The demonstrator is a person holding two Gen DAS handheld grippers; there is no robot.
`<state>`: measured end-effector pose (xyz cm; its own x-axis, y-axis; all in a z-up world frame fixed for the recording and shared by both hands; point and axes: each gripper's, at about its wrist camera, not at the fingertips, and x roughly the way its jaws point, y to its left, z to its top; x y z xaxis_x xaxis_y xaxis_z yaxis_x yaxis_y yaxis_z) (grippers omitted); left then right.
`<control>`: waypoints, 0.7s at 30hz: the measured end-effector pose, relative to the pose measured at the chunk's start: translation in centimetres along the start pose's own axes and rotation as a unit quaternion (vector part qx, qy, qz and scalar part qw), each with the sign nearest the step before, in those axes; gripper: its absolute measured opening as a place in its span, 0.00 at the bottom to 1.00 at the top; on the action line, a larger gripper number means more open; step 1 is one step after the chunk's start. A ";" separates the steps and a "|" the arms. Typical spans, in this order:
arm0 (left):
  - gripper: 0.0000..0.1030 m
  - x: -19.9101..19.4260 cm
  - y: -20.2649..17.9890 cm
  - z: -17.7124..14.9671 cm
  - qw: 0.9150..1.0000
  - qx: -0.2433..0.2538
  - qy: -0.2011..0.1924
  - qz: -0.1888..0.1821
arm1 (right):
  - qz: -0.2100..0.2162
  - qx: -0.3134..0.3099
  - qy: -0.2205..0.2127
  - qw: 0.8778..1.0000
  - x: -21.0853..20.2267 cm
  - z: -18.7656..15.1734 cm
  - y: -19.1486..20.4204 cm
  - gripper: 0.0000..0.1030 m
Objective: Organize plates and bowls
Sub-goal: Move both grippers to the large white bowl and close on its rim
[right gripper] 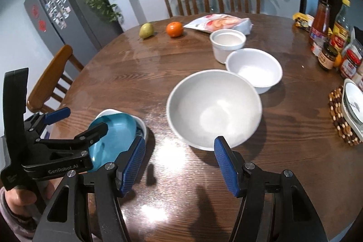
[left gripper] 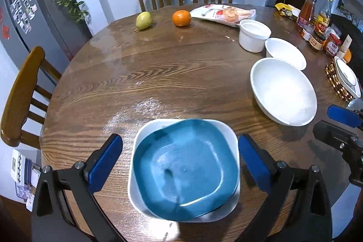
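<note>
Left hand-held gripper (left gripper: 180, 162): nearest the lens, released, blue pads straddling the plate stack with a gap on both sides, gripping nothing.
Blue plate (left gripper: 186, 169): sits in the white square plate (left gripper: 223, 130), rotated and riding up on one side, not nested flat. Likely just set down and not yet squared up.
Stack position: near edge of the worktop (left gripper: 158, 65), right in front of the person, so it reads as the plate pile.
Right hand-held gripper (right gripper: 180, 165): released too, pads wide, hovering over bare wood just short of the big white bowl (right gripper: 214, 108). Probably the next pick, judging by aim.
Bowls: big bowl, then medium white bowl (right gripper: 255, 67) touching or nearly touching its far rim, then white straight-sided pot (right gripper: 226, 43) just behind. Lined up big to small, so nesting looks like the plan.
Far side: orange (left gripper: 181, 18), pear (left gripper: 143, 20), snack bag (left gripper: 223, 14), well apart from the dishes.
Right edge: jars and bottles, plus a dish on a beaded mat (right gripper: 340, 112).
Left view only: shows the blue plate's skew inside the white one from above.
Right view only: shows bowl depths and the left tool from the side; the stack is half hidden behind it.
</note>
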<state>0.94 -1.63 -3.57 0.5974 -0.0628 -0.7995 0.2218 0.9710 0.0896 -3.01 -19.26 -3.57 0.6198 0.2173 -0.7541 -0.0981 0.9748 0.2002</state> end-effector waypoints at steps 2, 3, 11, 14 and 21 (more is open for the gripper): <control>0.99 0.0 -0.4 0.1 1.000 0.005 -0.001 -0.002 | -0.004 0.007 -0.001 1.000 -0.1 0.0 -0.7 0.62; 0.99 0.1 -0.8 0.2 1.000 0.009 0.000 -0.004 | -0.007 0.011 -0.001 1.000 -0.2 0.0 -1.1 0.62; 0.99 1.1 -2.7 1.0 0.999 0.017 0.015 -0.028 | -0.025 0.040 0.001 0.999 -0.4 0.0 -4.5 0.62; 0.99 1.4 -3.7 1.6 0.999 0.013 0.017 -0.045 | -0.031 0.053 0.003 0.998 -0.4 -0.1 -5.8 0.62; 0.99 2.6 -6.0 3.3 0.998 0.000 0.018 -0.065 | -0.038 0.074 0.012 0.996 0.1 0.2 -8.6 0.62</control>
<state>3.76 -8.41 -4.24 0.5354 -0.1793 -0.8254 0.2949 0.9554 -0.0163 -1.92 -27.67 -5.27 0.6022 0.1467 -0.7848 0.0655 0.9706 0.2316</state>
